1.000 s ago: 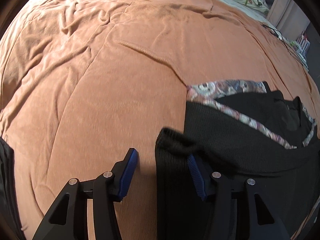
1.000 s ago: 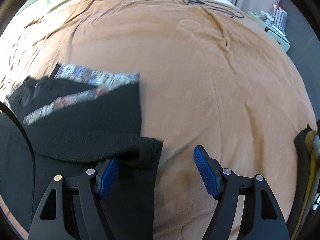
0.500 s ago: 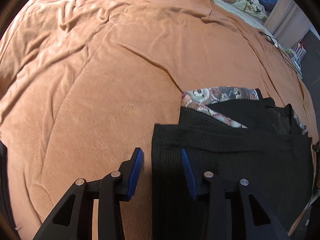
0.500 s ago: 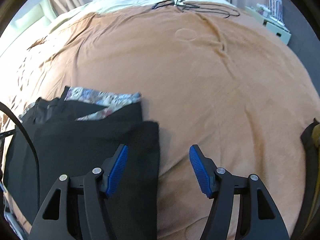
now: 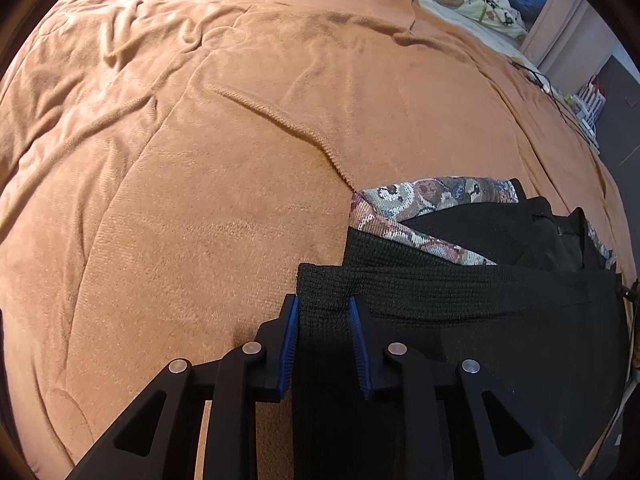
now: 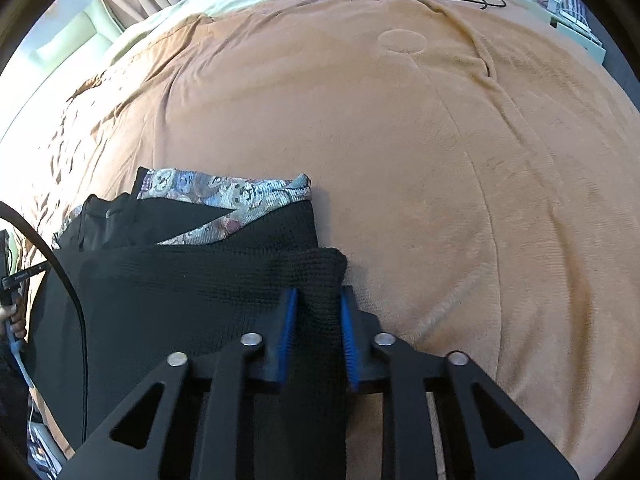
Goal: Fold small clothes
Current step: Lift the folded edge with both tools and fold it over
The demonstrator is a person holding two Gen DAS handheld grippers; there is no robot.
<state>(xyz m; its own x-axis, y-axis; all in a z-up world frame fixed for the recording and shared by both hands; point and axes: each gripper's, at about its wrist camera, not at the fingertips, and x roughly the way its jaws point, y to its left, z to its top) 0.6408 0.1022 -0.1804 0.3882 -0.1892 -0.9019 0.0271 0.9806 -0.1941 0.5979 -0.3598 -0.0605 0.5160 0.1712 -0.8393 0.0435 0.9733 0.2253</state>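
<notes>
The black knit garment (image 5: 460, 312) lies on the bed, on the orange blanket (image 5: 208, 184), with a patterned woven trim (image 5: 432, 196) showing along its far edge. Its near part is doubled over, and each gripper sits at one corner of that folded edge.

The left gripper (image 5: 323, 336) straddles the garment's left corner; its jaws have just been closing, and the blue fingers (image 5: 289, 340) now press the black knit between them. The right gripper (image 6: 317, 332) has likewise just been closing on the opposite corner, and its fingers (image 6: 347, 336) pinch a bunched ridge of the same fabric.

The step in hand appears to be taking hold of both corners of the near edge, ready for a further fold. The next move probably calls for lifting both corners together, keeping the edge taut and level between the two hands, then carrying it across toward the trimmed far edge and laying it down squarely. Both grips need to catch all layers at the corners; if only the top layer is held, the fold may open as it rises. The knit looks soft and likely to sag in the middle.
</notes>
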